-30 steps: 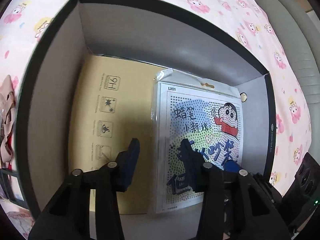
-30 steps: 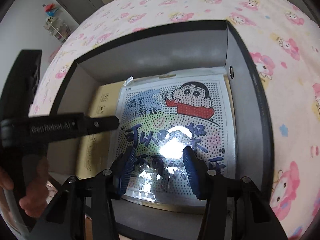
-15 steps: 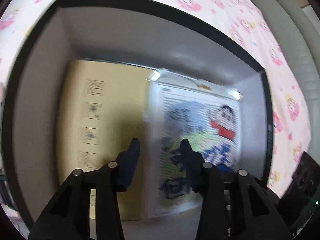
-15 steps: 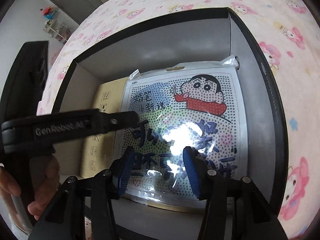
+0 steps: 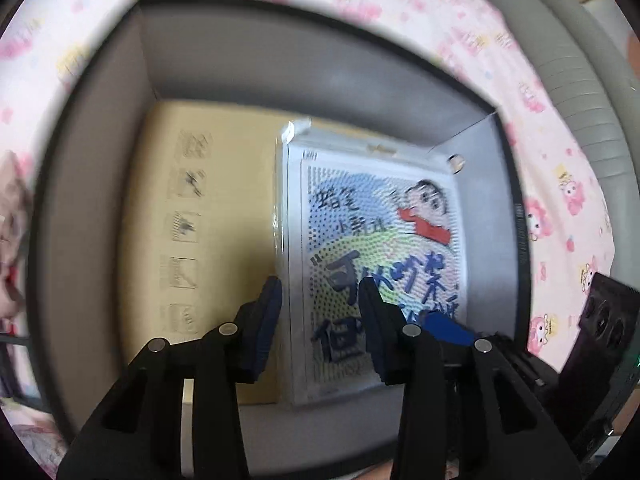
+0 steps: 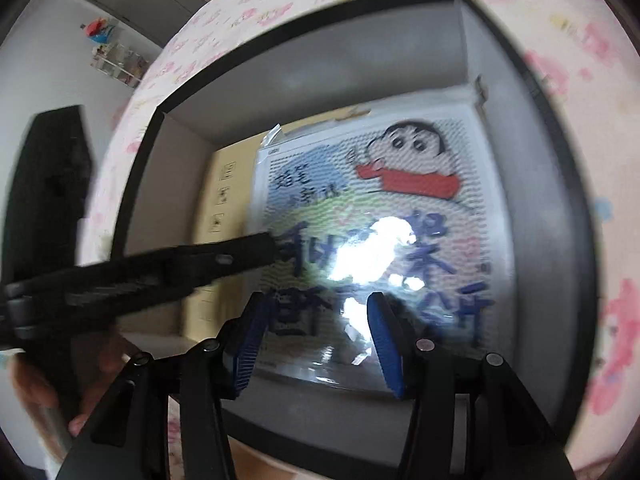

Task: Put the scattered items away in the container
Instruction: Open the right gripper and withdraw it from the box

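Observation:
A black-rimmed grey box (image 5: 100, 184) sits on the pink cartoon bedsheet. Inside lie a flat tan cardboard package (image 5: 224, 208) on the left and a plastic-wrapped cartoon dot-art kit (image 5: 376, 248) on the right, overlapping it. My left gripper (image 5: 320, 308) is open and empty above the box, over the kit's left edge. My right gripper (image 6: 316, 320) is open and empty over the kit's (image 6: 384, 216) near edge. The left gripper's black body (image 6: 140, 276) crosses the right wrist view. The box wall (image 6: 532, 200) stands to the right.
The pink bedsheet (image 5: 560, 184) surrounds the box. A grey padded sofa edge (image 5: 576, 80) is at the right. Pink items (image 5: 12, 216) lie left of the box. A shelf with small things (image 6: 116, 56) stands far back by the wall.
Both grippers have pulled back and up from the box, both views now blurred by motion. The kit lies flat in the box, unchanged. The left gripper has shifted toward the right.

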The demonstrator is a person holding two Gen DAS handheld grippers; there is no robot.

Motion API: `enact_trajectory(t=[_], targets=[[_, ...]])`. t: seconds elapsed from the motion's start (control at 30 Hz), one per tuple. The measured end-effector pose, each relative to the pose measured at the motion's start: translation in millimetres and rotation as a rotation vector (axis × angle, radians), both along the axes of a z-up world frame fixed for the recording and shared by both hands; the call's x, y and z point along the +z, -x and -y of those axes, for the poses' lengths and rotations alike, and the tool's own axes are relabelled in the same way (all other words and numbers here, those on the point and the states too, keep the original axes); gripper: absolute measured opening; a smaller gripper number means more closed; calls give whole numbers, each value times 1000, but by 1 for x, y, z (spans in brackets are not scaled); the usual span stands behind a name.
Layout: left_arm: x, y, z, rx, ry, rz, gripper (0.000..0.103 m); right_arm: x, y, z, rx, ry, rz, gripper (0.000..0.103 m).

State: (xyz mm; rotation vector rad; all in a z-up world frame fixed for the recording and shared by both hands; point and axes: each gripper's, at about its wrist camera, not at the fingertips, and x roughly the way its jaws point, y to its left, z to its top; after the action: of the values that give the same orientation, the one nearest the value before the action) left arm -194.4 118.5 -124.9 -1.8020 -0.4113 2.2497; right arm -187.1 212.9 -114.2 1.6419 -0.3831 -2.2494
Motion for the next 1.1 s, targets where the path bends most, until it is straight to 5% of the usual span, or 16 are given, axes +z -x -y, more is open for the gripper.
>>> enact_trajectory(t=[0.17,0.2,0.43,0.73,1.1], targets=[[53,-36,15,-25,10,-192,42,47,-36,-21,-83,-28,-180,48],[71,-23,48,-33,8,-218,43,54,-43,-23,-95,-39,-207,48],[127,-82,57,-88,24,-362,49,95,-88,-13,-148,-68,-324,54],[141,-134,93,-74,88,-447,51,127,-122,25,-69,-65,-373,55],[133,-159,209,126,103,-405,50,123,-124,137,187,-52,-368,54]])
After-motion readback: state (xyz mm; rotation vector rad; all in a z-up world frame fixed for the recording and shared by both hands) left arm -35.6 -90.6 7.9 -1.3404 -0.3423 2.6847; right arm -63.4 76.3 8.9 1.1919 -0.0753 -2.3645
